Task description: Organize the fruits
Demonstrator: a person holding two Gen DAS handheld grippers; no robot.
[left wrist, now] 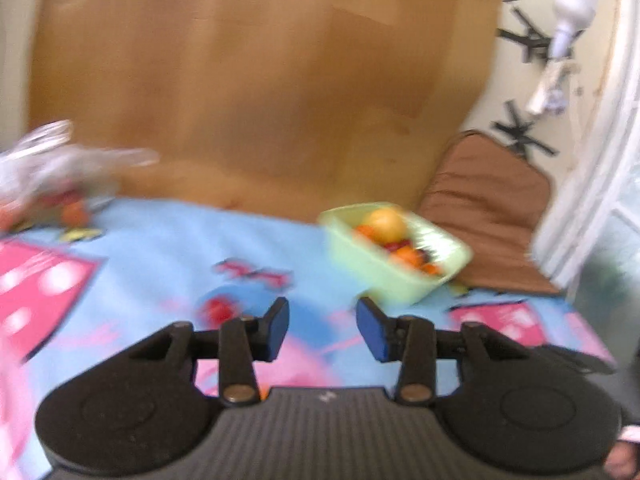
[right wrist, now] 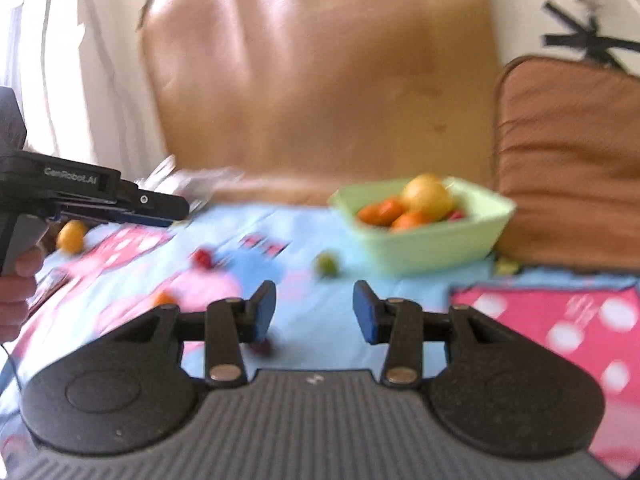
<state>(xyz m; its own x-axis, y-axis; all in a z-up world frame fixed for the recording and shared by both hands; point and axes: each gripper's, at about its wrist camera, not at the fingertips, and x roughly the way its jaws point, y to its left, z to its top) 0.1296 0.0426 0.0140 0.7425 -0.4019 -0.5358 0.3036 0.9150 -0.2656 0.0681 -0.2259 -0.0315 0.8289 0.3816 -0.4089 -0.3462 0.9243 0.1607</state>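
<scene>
A pale green tub [left wrist: 404, 280] holds a large yellow fruit [left wrist: 386, 222] and several orange and red ones at the back right of the cartoon blanket. My left gripper [left wrist: 323, 326] is open and empty, low over the blanket, with a red fruit [left wrist: 218, 312] just left of its fingers. In the right wrist view my right gripper [right wrist: 314, 312] is also open and empty, short of the tub [right wrist: 424, 248]. Loose on the blanket lie a small green fruit [right wrist: 327, 264], a red one [right wrist: 202, 258], an orange one [right wrist: 164, 299] and a yellow one [right wrist: 71, 236].
A wooden headboard [left wrist: 260, 80] rises behind the blanket [left wrist: 160, 248], with a brown cushion [right wrist: 568, 160] to the right of the tub. A crumpled clear plastic bag [left wrist: 52, 160] lies at the far left. The left gripper [right wrist: 176, 210] shows side-on, held by a hand [right wrist: 16, 284].
</scene>
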